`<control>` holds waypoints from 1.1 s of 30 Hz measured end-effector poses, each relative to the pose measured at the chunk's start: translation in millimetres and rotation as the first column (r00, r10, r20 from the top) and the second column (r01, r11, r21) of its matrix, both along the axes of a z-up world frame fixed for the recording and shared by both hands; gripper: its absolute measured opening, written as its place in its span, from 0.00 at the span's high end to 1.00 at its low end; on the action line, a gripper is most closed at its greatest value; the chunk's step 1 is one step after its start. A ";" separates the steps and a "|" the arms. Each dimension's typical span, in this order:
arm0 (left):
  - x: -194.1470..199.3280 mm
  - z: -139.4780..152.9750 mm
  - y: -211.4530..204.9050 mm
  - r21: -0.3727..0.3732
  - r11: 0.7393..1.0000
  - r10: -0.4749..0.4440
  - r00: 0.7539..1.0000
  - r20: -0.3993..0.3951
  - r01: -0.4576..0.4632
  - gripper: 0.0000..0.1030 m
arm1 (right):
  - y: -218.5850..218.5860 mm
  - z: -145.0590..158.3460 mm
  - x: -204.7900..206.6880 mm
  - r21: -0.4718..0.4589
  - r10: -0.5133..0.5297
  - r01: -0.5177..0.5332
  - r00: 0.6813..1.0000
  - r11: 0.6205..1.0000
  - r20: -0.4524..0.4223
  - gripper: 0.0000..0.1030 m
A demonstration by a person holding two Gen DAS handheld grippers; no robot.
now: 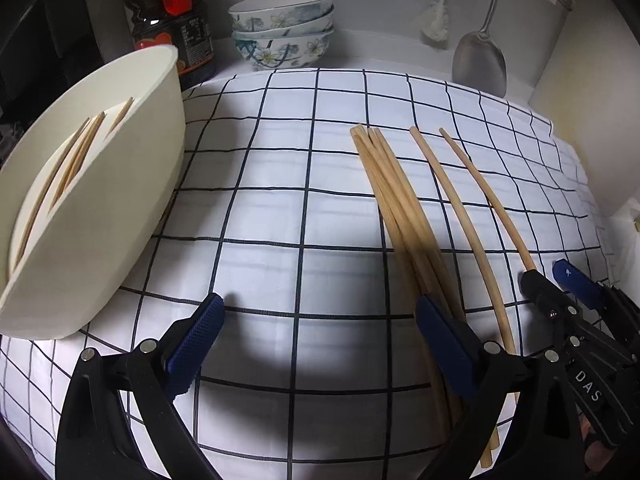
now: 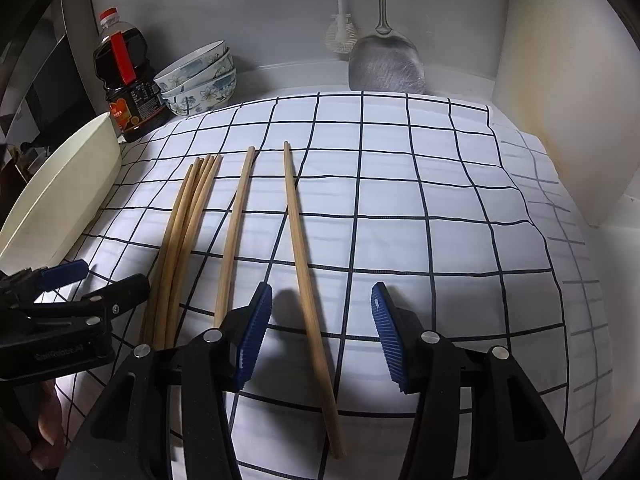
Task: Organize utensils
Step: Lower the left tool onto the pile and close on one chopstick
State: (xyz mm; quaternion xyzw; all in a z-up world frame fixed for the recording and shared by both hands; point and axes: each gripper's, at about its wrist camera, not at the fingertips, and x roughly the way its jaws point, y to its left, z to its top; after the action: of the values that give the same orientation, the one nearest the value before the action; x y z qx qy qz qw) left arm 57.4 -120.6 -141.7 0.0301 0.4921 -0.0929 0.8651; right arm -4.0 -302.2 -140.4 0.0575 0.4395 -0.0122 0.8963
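Six loose chopsticks lie on the checked cloth (image 2: 400,184) that covers the bench: a bundle of four chopsticks (image 2: 188,208) touching one another at centre left of the right wrist view, one single chopstick (image 2: 234,224) just beside them, and one more chopstick (image 2: 304,264) to its right, apart. At least three further chopsticks (image 1: 76,160) stand in the slots of the cream holder (image 1: 132,184) at the left edge of the left wrist view; their lower ends are hidden inside it, so the count there is uncertain.

The right gripper (image 2: 322,320) has its jaws parted, one on each side of the rightmost chopstick, with the pads clear of it. The left gripper (image 1: 320,320) has its jaws wide apart with nothing between them; its right pad overlaps the bundle's near ends, and whether it touches them is unclear.

At the back stand three stacked bowls (image 2: 200,80), one dark bottle (image 2: 128,88), one metal spatula (image 2: 386,64) and one white brush (image 2: 342,32) whose top is cut off.
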 end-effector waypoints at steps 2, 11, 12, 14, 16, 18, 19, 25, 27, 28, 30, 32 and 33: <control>0.1 -0.4 2.2 0.002 1.000 0.005 1.000 -0.002 -0.005 0.08 | 0.2 -0.1 1.0 0.000 0.001 -0.001 1.000 1.000 0.001 0.52; 2.0 -1.0 -1.7 0.016 1.000 -0.006 1.000 -0.002 0.006 0.08 | 2.5 -0.2 4.4 -0.004 0.006 -0.006 1.000 1.000 -0.004 0.52; 2.0 0.8 -0.9 0.005 1.000 -0.004 1.000 -0.001 0.004 0.08 | 2.3 0.0 4.2 -0.002 0.006 -0.006 1.000 1.000 -0.003 0.52; 1.5 4.3 -1.0 -0.013 1.000 -0.006 1.000 0.005 0.006 0.08 | 1.7 -0.3 4.0 -0.002 0.005 -0.005 1.000 1.000 -0.003 0.52; 1.1 3.8 -6.5 -0.002 1.000 -0.021 1.000 0.003 0.021 0.08 | 1.4 -0.2 4.6 -0.004 0.005 -0.005 1.000 1.000 -0.003 0.52; -1.0 1.3 -12.4 0.019 0.999 -0.037 0.999 0.002 0.037 0.09 | 0.7 0.0 4.7 -0.002 0.003 -0.003 1.000 1.000 -0.002 0.52; -2.5 1.7 -13.7 0.012 0.999 -0.039 0.999 0.008 0.039 0.08 | 0.2 0.0 4.7 -0.001 0.002 -0.002 1.000 1.000 -0.002 0.52; -2.6 0.9 -23.5 0.010 0.998 -0.056 0.998 0.010 0.056 0.08 | -2.6 -0.9 3.1 -0.007 0.000 0.000 1.000 1.000 -0.002 0.52; -2.0 0.2 -23.5 0.023 0.998 -0.051 0.999 0.020 0.050 0.08 | -2.8 -0.9 3.4 -0.008 0.000 0.000 1.000 1.000 -0.001 0.52; -1.4 -0.9 -21.6 0.032 0.999 -0.042 0.999 0.019 0.041 0.08 | -2.7 -0.9 3.7 -0.009 0.002 -0.002 1.000 1.000 -0.001 0.52; -1.5 -3.9 -17.3 0.047 0.998 -0.041 0.999 0.020 0.040 0.10 | -2.8 -0.9 3.5 -0.010 0.002 -0.002 1.000 1.000 -0.001 0.52; -2.7 -4.1 -12.1 0.050 0.998 -0.033 0.999 0.024 0.032 0.10 | -3.3 -1.2 3.8 -0.007 0.000 0.000 1.000 1.000 -0.001 0.52; -2.8 -3.9 -8.4 0.045 0.999 -0.022 1.000 0.019 0.022 0.11 | -3.0 -1.1 3.9 -0.009 0.000 0.000 1.000 1.000 0.000 0.52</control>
State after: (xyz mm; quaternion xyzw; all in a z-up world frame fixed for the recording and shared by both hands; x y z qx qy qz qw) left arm 54.6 -129.0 -145.6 0.0556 0.4854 -0.0911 0.8678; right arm -0.1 -305.2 -141.5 0.0538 0.4395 -0.0143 0.8965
